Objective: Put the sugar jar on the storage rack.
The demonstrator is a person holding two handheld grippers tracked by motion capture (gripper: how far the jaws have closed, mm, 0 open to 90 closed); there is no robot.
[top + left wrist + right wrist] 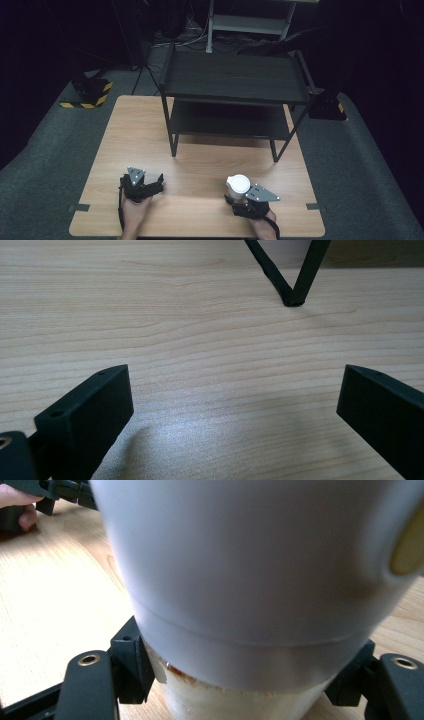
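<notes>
**Cup gripped at the near edge, shelf waiting beyond**

At the near edge of the table (200, 165), the right gripper (241, 196) is closed on a white cup (238, 184), which stands upright on the wood just ahead of the hand. In the right gripper view the cup (250, 580) is seen pressed between the two jaws low on its body, below a white upper band; the paler lower part may be a paper sleeve, though so close a view leaves that uncertain. The low grip is judged to have been chosen so that the cup stays upright when lifted.

To the left, well apart from the cup, the left gripper (150, 184) is held low over bare wood with its jaws spread wide and nothing between them, as its own view confirms. It appears to be kept clear so that the right hand can work alone.

Farther back, a dark two-level shelf (235, 80) stands on the far half of the table, one of its feet (292, 300) being seen ahead of the left gripper. Both levels are bare, and the shelf is judged the likely place for the cup
</notes>
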